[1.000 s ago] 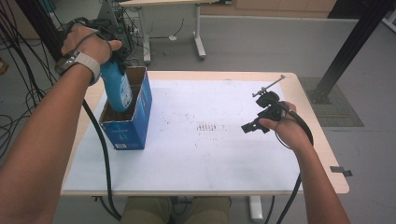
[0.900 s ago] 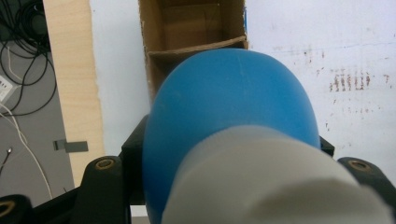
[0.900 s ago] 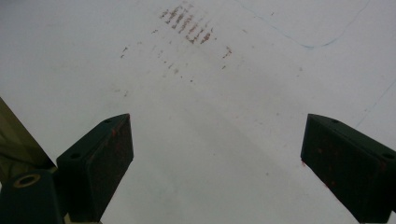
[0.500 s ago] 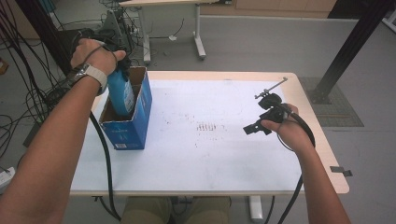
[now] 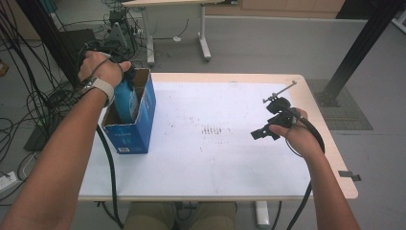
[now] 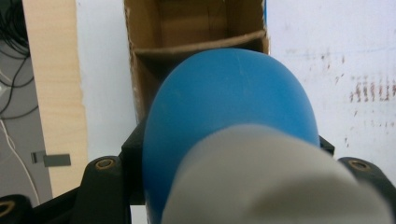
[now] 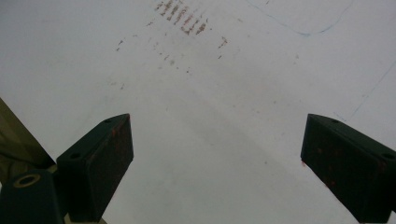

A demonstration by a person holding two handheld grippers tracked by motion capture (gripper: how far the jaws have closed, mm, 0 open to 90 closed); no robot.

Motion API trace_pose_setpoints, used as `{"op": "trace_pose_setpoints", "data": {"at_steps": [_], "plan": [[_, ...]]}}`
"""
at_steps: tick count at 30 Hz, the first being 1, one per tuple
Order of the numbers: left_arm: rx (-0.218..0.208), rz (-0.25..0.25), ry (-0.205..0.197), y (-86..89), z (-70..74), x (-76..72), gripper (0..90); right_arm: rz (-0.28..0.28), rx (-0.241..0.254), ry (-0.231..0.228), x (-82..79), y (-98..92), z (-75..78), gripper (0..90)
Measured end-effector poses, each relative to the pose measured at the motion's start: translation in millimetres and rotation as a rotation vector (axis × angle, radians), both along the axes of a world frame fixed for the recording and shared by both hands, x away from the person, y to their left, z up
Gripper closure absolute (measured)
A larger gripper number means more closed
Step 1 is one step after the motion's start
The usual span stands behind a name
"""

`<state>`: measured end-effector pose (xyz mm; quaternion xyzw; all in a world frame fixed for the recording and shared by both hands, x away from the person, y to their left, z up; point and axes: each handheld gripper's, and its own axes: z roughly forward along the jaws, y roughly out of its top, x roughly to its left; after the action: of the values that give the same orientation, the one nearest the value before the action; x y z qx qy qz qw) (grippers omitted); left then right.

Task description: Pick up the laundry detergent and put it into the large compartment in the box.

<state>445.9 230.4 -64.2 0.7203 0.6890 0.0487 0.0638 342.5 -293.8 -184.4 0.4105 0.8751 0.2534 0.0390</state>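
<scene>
Now left gripper (image 5: 125, 79) clamps bottle (image 5: 125, 100), inside box (image 5: 143, 115)

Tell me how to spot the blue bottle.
Find the white table, then the open blue cardboard box at its left edge. The rounded blue plastic bottle stands partly inside it, clamped in the left claw; nothing else there is smooth and rounded.

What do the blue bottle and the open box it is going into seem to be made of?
Blue bottle: likely plastic, with a smooth, matte, evenly coloured, rounded body; its pale grey end is blurred, probably a plastic cap. Box: cardboard, with raw brown inner walls, a thin ragged edge and a divider inside in the left gripper view, and a printed blue outside.
</scene>
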Motion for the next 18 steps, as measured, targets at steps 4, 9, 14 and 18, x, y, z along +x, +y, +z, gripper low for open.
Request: {"op": "trace_pose_setpoints", "data": {"at_steps": [4,9,14,18], "plan": [[-0.015,0.005,-0.004,3.6,-5.2,-0.6,39.3,-0.003,-0.001,0.000,-0.4,0.4,0.7,9.3],[-0.012,0.005,0.007,5.0,-13.0,0.5,39.3,0.003,-0.001,-0.009,-1.3,0.9,1.2,9.3],[-0.004,0.001,-0.004,3.9,-17.8,-0.6,39.2,0.001,0.000,-0.004,-1.1,1.8,-0.2,9.3],[-0.007,-0.001,-0.005,3.2,-21.2,0.1,39.3,-0.004,0.001,-0.001,-1.2,2.3,-0.8,9.3]]}}
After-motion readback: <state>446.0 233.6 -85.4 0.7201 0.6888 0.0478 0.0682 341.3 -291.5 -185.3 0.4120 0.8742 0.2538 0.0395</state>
